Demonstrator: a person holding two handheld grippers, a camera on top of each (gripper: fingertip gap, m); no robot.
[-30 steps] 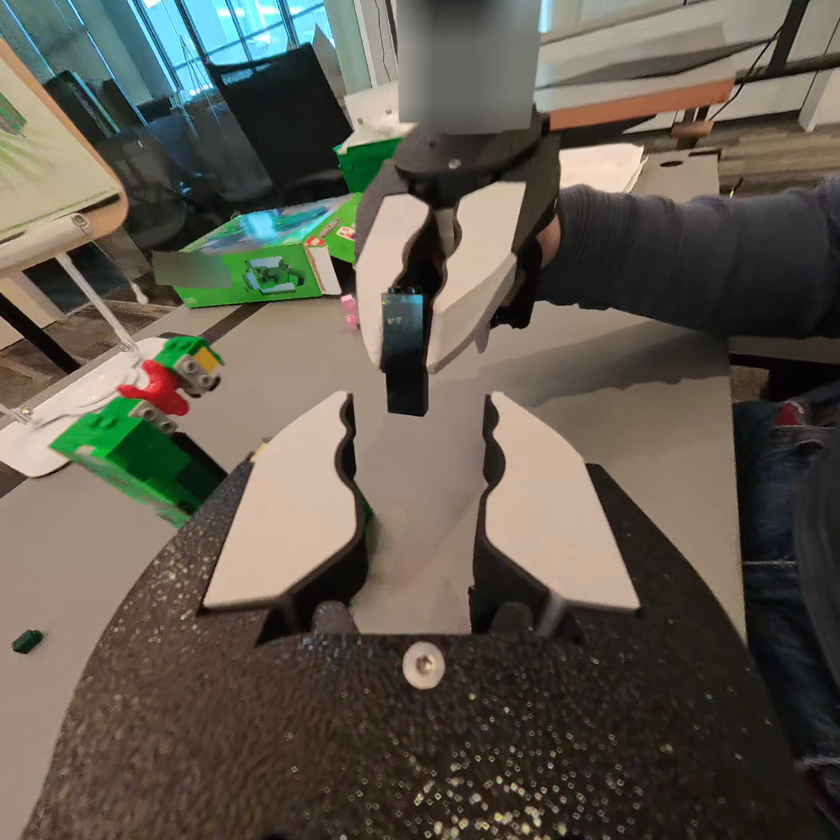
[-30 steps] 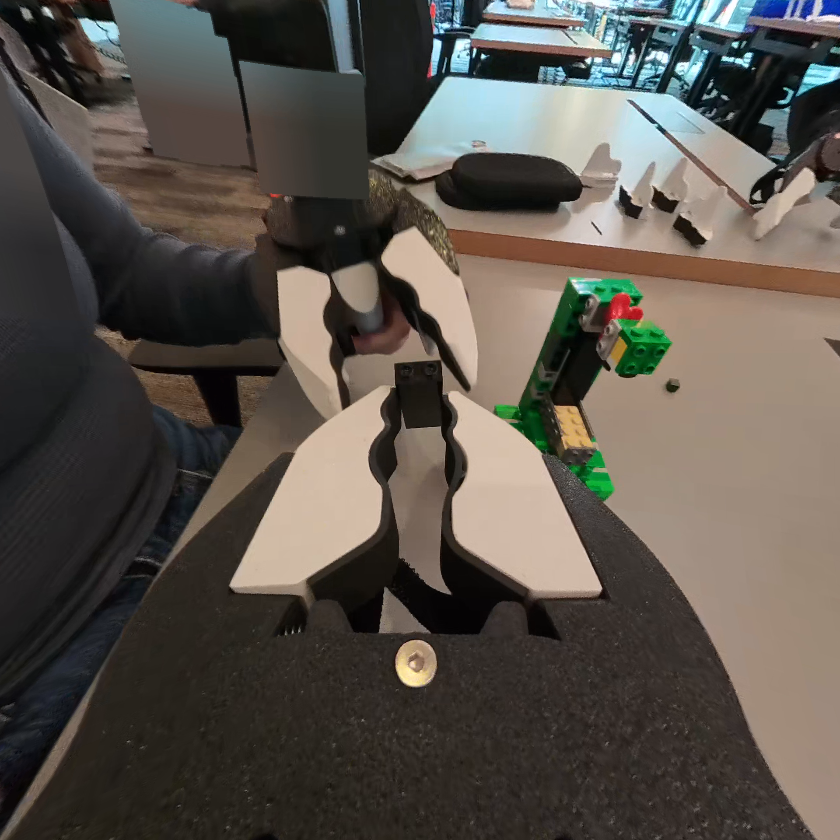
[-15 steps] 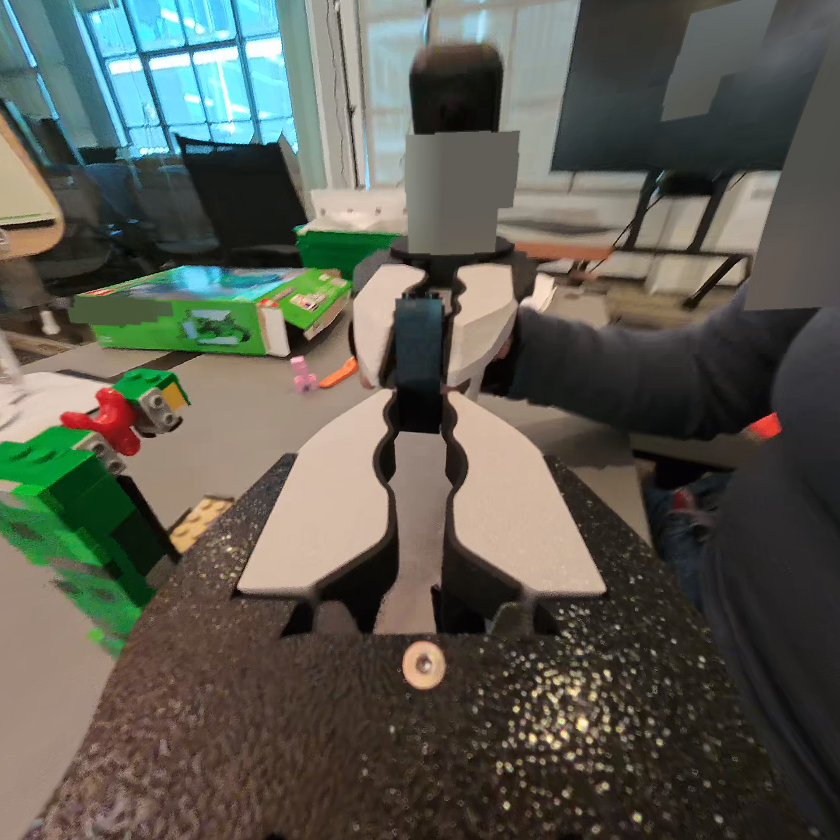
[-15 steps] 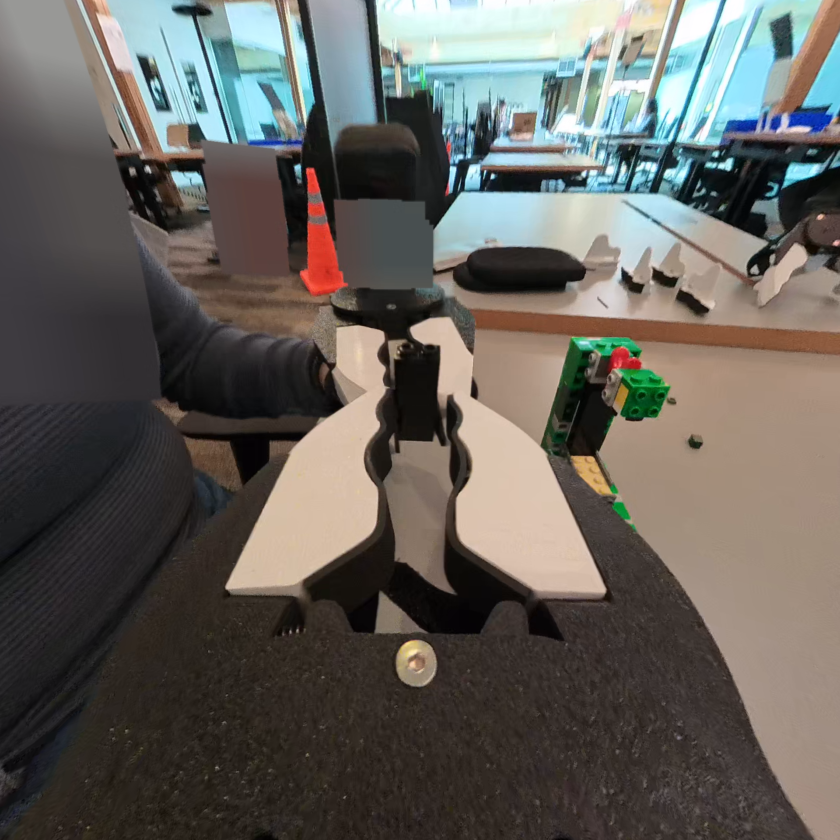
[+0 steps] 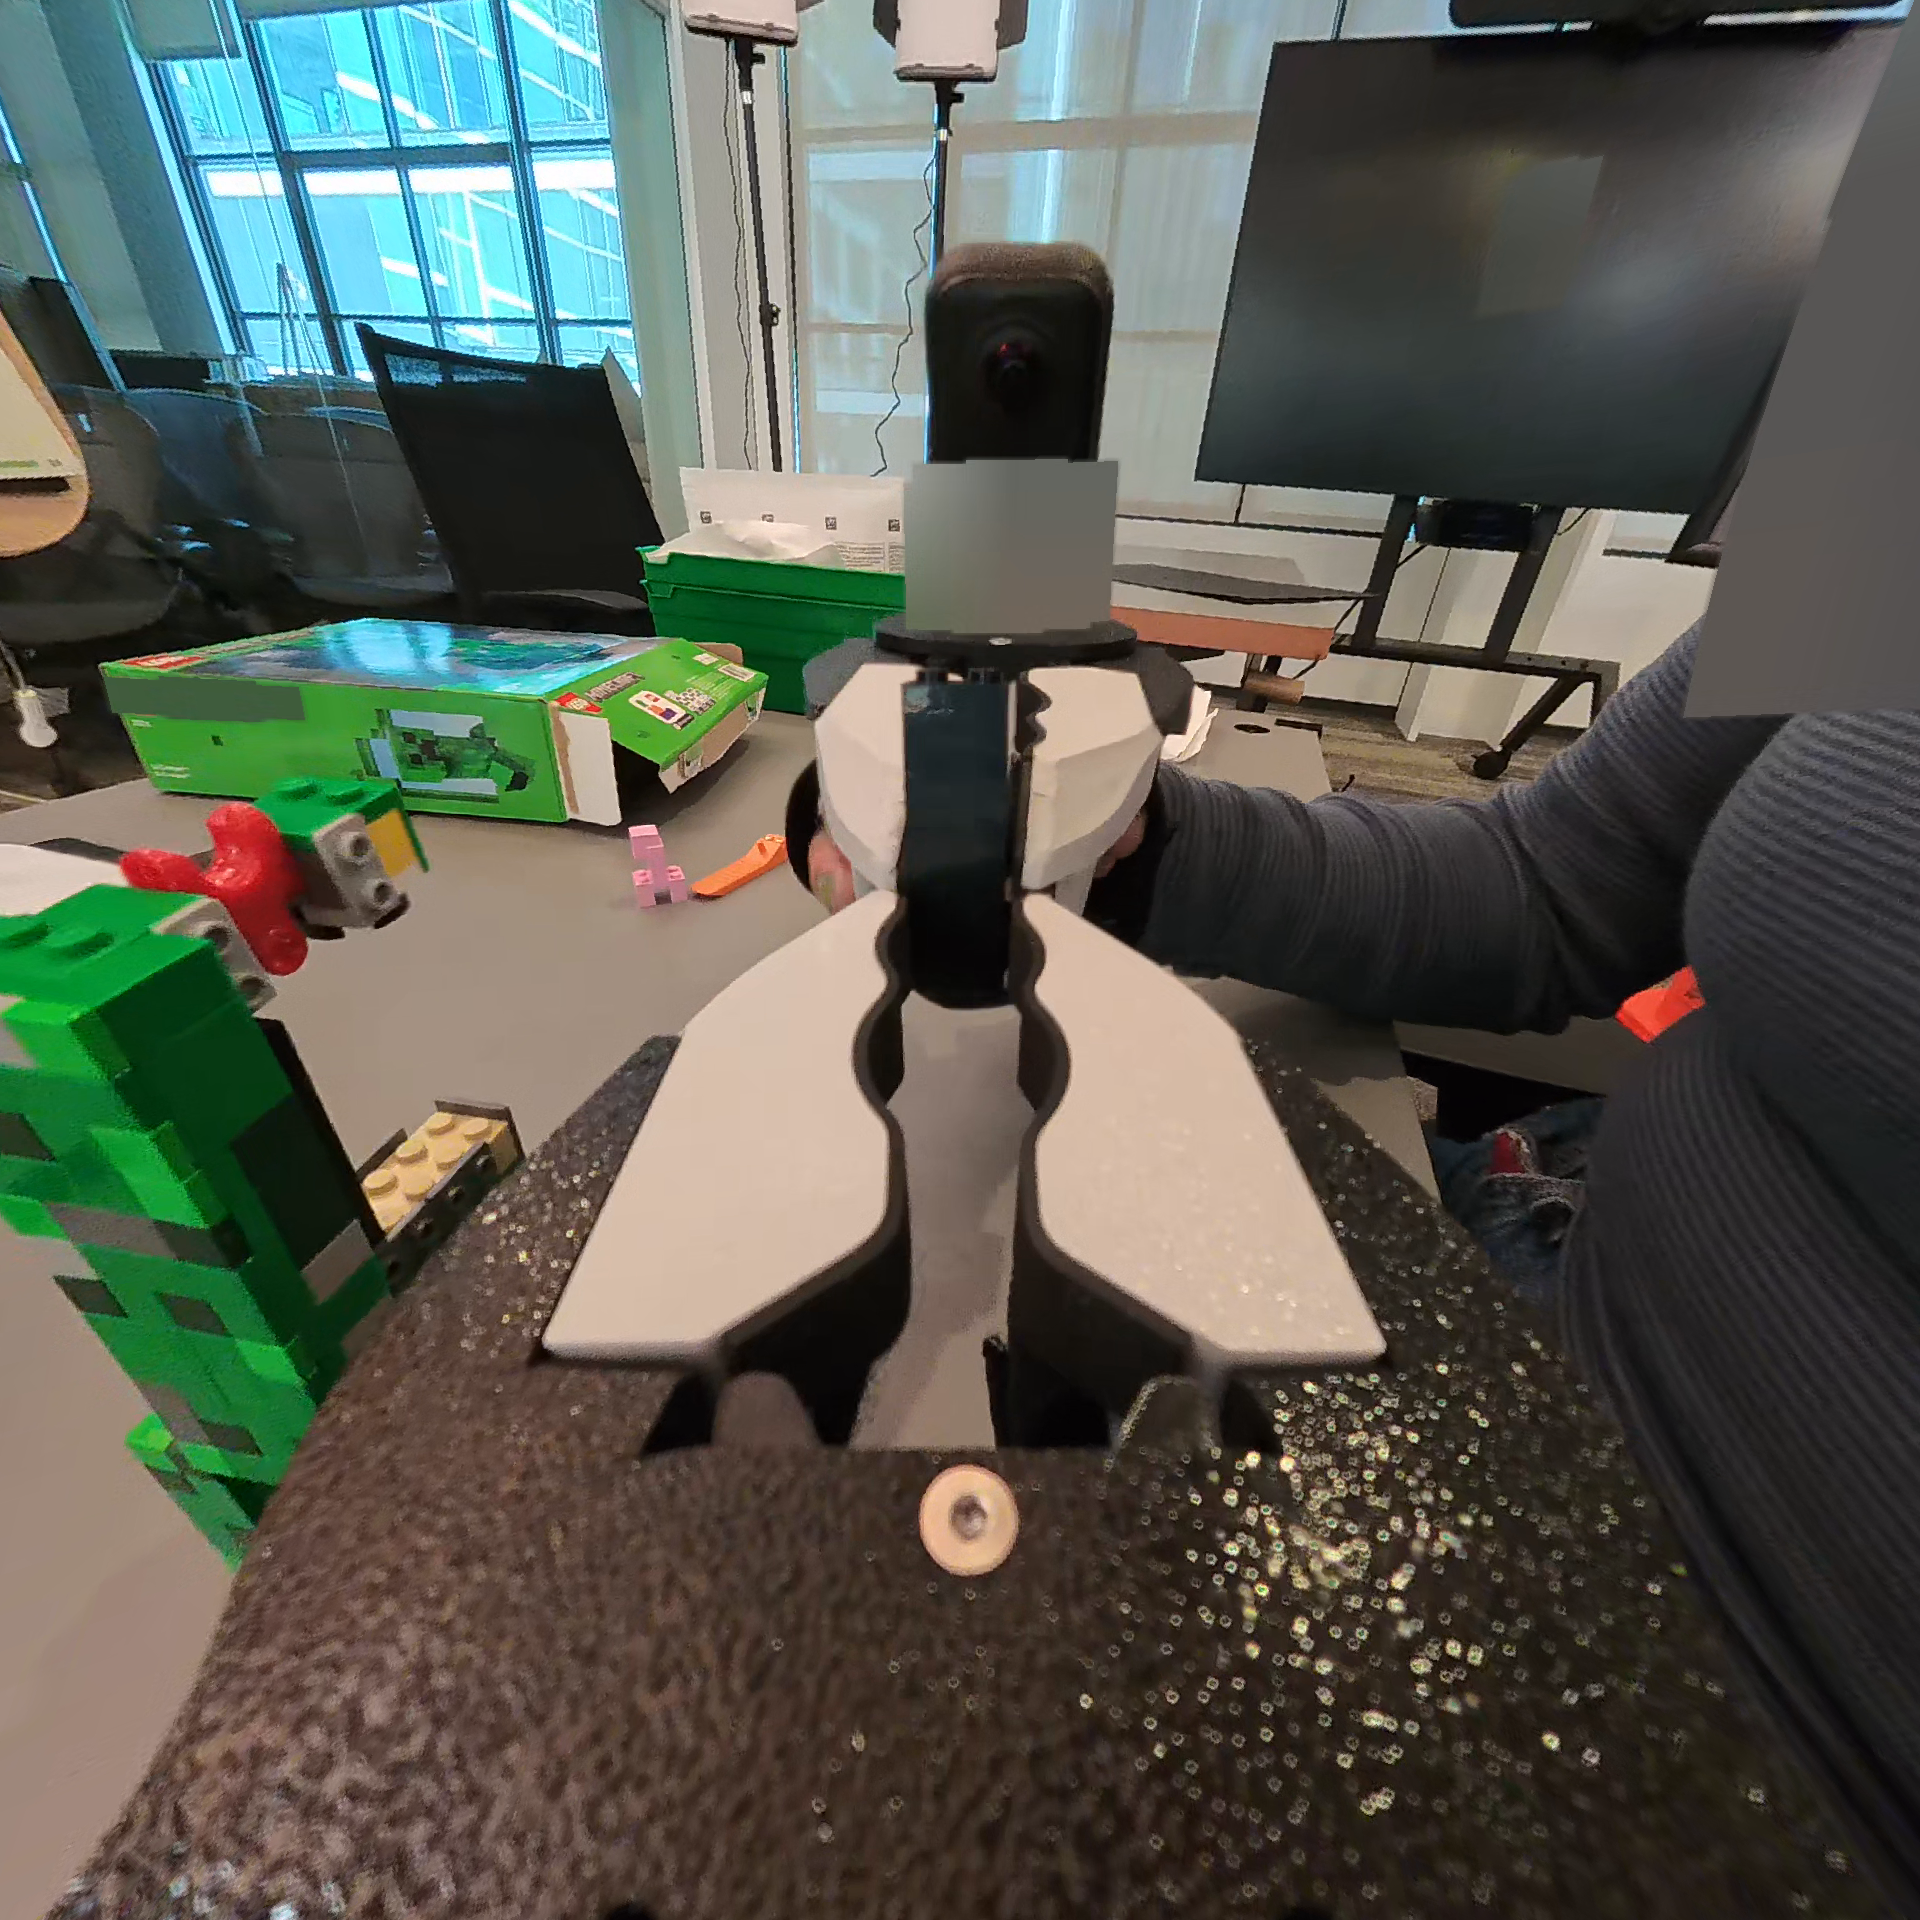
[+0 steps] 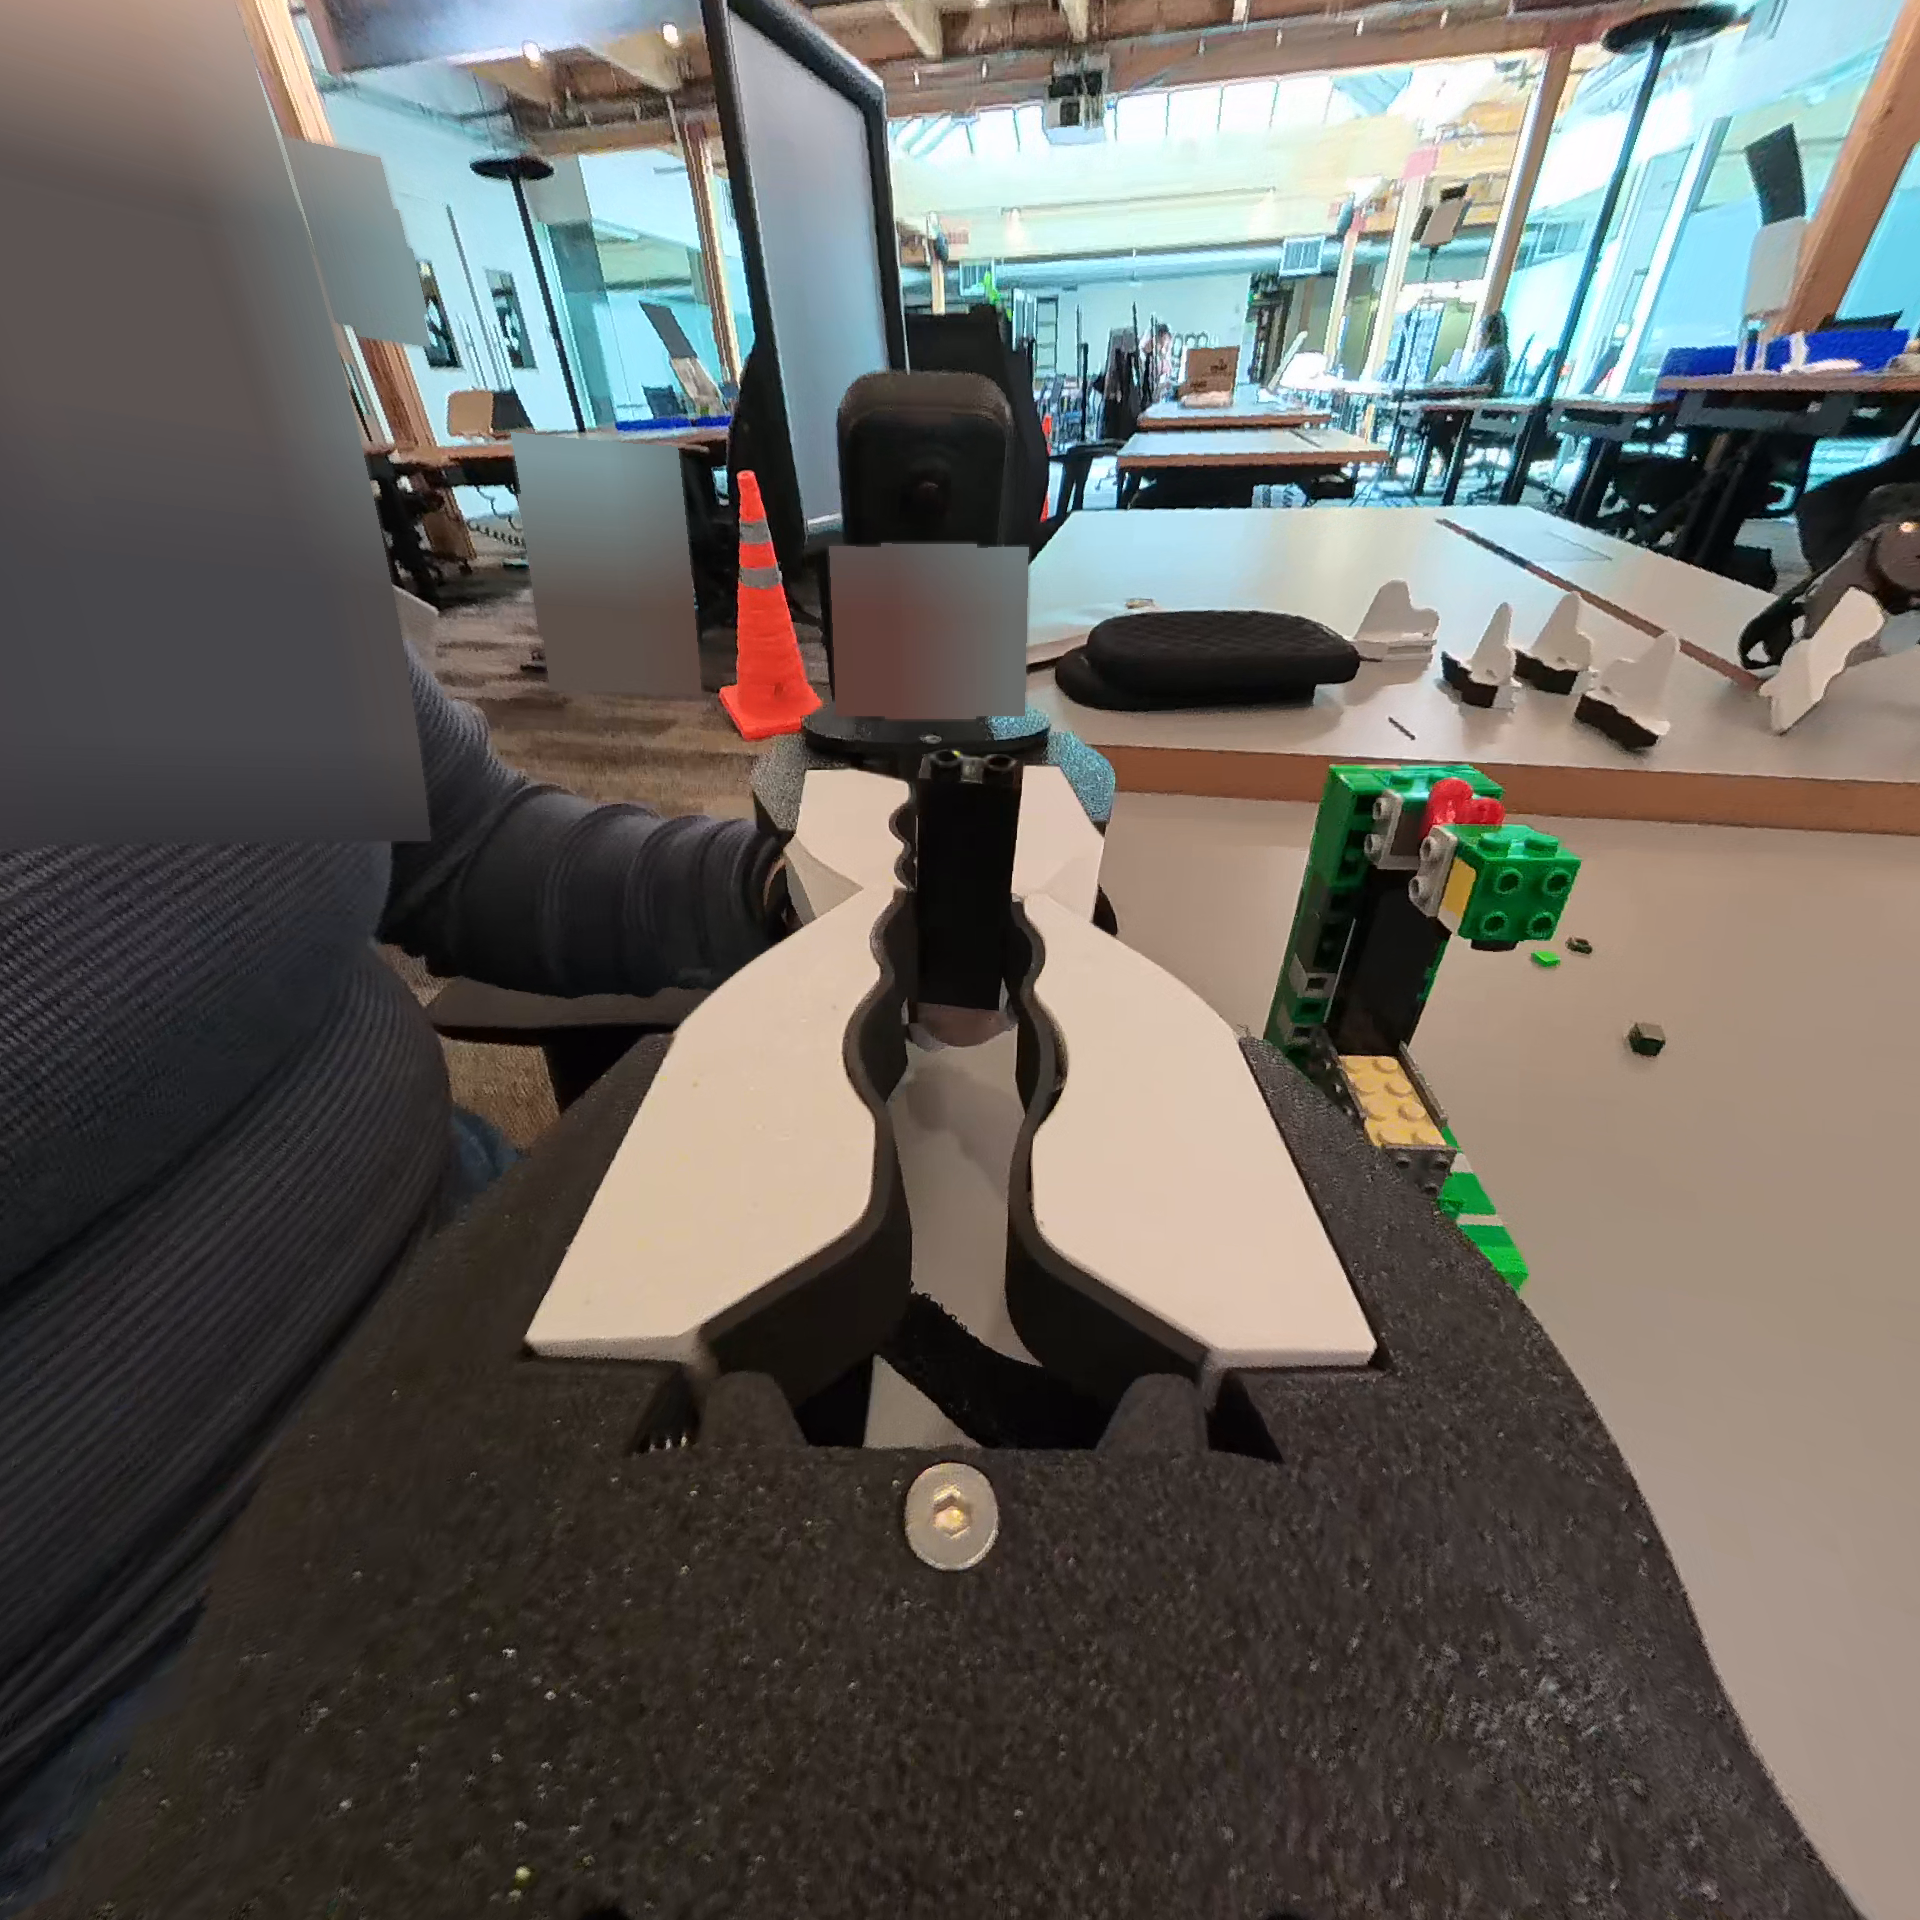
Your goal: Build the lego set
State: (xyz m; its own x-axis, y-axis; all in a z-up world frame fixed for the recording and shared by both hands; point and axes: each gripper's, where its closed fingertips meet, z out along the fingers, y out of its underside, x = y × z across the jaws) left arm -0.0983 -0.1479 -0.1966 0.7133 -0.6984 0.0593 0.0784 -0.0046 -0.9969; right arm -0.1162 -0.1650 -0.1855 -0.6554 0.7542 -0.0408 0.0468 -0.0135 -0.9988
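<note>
Lego build stands upright on the grey table, to the left of my left gripper and to the right of my right gripper. Its green body is assembled well up, with a green head block and a red piece at the top and a tan plate near the base, so I judge the model largely built but not finished.

Both of my grippers face each other above the table edge, each closed on the same tall black brick: the right grips its upper part, the left its lower end. I judge this a hand-over or re-grip before the brick is fitted.

Left to do: seat this brick on the model. Loose small pieces, a pink figure and an orange separator tool lie unused on the table. The opened set box lies beyond
</note>
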